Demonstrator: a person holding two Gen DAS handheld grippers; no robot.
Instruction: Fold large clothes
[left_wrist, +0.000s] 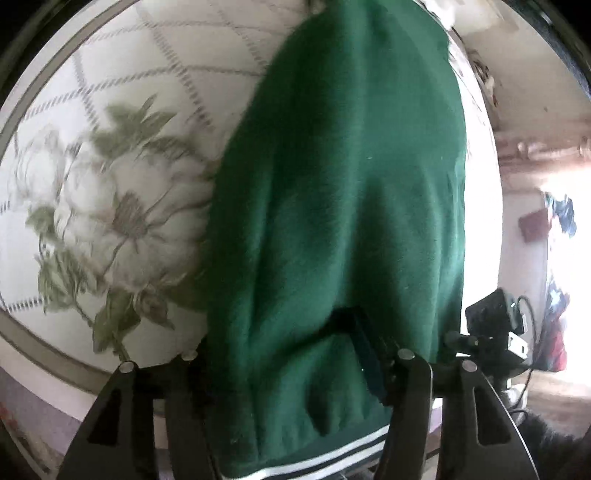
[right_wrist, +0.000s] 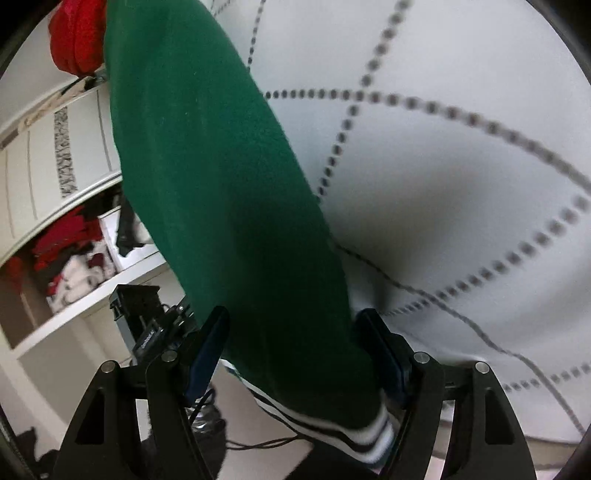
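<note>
Green fleece garment (left_wrist: 340, 192) hangs lifted over the floral bedspread (left_wrist: 110, 192), its striped hem pinched in my left hand-held gripper (left_wrist: 295, 354) and my right hand-held gripper (right_wrist: 291, 339). No fold shows yet; I judge the folding barely begun.

Daylight floods in from the right of the left wrist view, blowing the window (left_wrist: 554, 236) out to white glare. The floral bedspread (left_wrist: 110, 206) is smeared by motion blur. In the right wrist view the garment (right_wrist: 221, 184) casts a soft dark shadow; dotted stitching blurs. Fisheye bending and black vignetting ring both frames.
</note>
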